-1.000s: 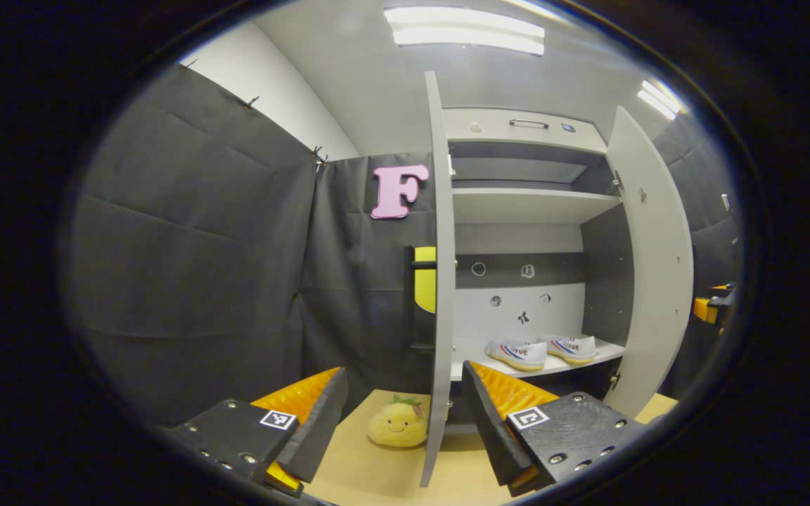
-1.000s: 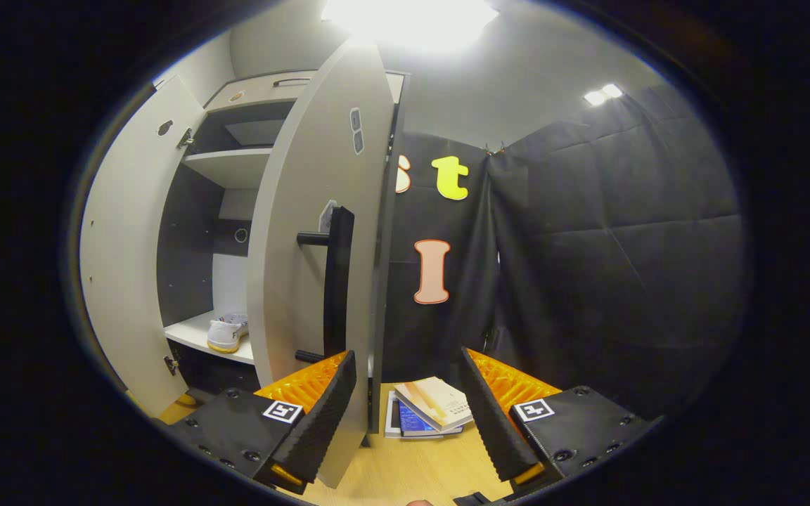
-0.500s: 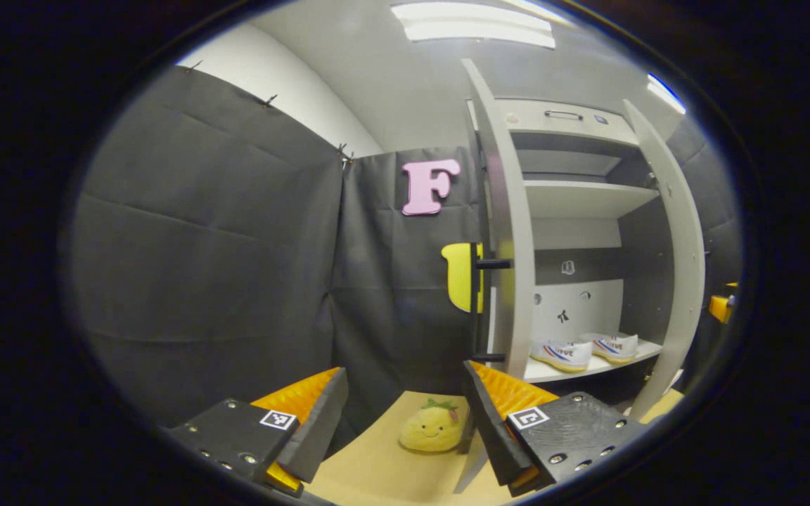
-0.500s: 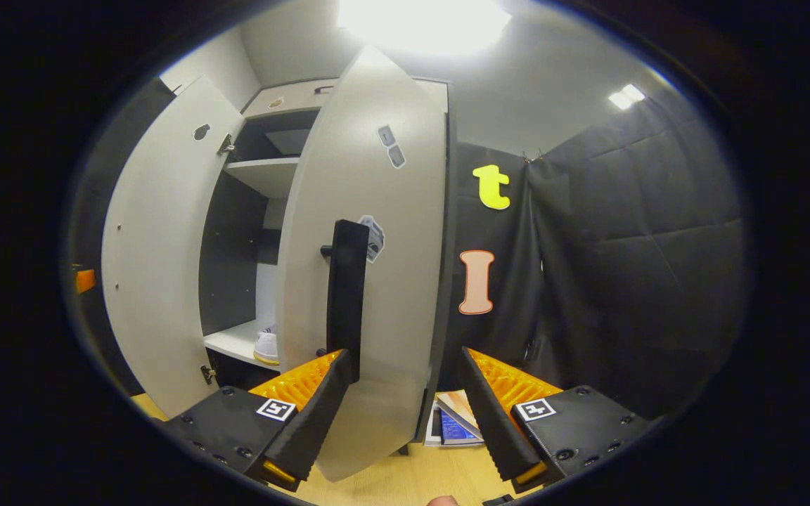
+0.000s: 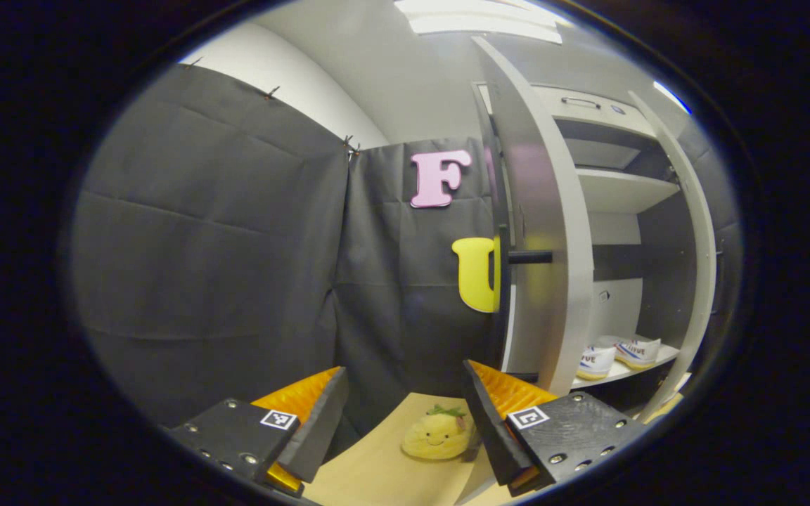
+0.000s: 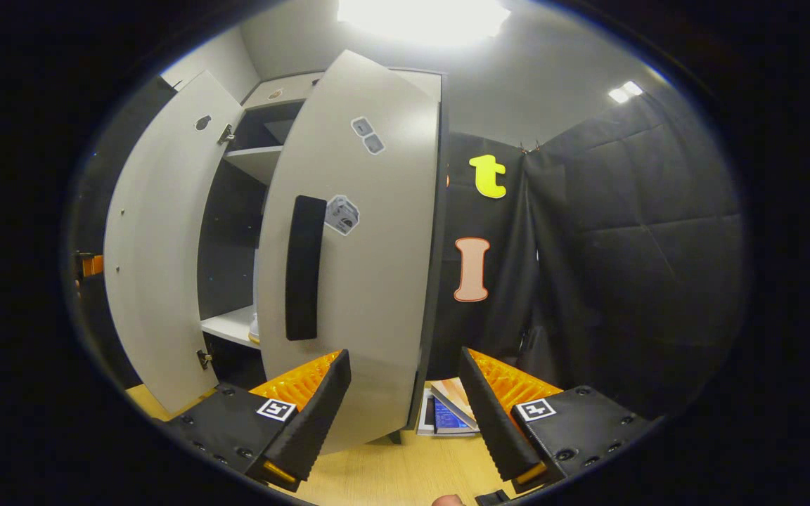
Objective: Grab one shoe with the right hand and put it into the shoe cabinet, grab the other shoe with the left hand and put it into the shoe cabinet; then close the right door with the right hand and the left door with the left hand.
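In the left gripper view two white shoes [image 5: 616,353] sit side by side on the shoe cabinet's low shelf [image 5: 647,360]. The left door [image 5: 549,211] stands partly open, with its black handle [image 5: 505,295] on the outer face. My left gripper [image 5: 405,422] is open and empty, and its right finger is close to that door's lower edge. In the right gripper view the right door [image 6: 370,281], with its black handle [image 6: 304,267], is swung well inward. My right gripper [image 6: 405,414] is open in front of its lower part. A sliver of a shoe [image 6: 254,329] shows behind the door.
A yellow plush toy [image 5: 436,436] lies on the wooden floor by the left door. A small pile of books [image 6: 447,414] lies on the floor right of the cabinet. The far left door [image 6: 159,267] stands open, and the other gripper [image 6: 88,265] shows at its edge. Black cloth walls close both sides.
The right door has swung further toward shut, hiding most of the shoes in the right gripper view. My left gripper has moved left, round to the left door's outer face.
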A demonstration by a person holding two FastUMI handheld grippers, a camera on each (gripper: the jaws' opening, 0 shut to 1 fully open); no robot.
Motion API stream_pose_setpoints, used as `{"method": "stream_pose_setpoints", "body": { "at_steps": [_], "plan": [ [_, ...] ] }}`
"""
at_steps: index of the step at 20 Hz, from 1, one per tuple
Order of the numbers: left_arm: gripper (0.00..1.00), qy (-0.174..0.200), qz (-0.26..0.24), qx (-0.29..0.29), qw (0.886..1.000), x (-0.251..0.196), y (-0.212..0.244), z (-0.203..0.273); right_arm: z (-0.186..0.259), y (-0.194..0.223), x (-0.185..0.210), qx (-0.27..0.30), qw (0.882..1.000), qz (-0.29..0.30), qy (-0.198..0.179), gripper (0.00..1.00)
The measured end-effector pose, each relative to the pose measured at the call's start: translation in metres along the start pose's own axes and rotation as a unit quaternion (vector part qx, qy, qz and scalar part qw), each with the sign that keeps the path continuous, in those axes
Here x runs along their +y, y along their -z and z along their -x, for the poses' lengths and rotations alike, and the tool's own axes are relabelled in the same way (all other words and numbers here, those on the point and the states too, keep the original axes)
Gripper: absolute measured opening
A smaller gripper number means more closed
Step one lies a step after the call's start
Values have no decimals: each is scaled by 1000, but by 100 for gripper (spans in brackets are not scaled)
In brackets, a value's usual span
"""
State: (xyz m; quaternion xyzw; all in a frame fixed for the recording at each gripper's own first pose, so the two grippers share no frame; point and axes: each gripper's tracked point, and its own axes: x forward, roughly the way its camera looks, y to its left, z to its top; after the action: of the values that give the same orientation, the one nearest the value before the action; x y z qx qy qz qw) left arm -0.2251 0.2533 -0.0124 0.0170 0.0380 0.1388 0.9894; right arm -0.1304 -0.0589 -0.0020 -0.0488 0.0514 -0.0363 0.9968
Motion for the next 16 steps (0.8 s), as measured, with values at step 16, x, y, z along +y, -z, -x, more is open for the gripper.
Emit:
{"method": "stream_pose_setpoints", "body": {
  "at_steps": [16],
  "plan": [
    [91,113,60,-14,992,-101,-13,25,-11,22,6,21,1000,-1,-21,96]
  ]
}}
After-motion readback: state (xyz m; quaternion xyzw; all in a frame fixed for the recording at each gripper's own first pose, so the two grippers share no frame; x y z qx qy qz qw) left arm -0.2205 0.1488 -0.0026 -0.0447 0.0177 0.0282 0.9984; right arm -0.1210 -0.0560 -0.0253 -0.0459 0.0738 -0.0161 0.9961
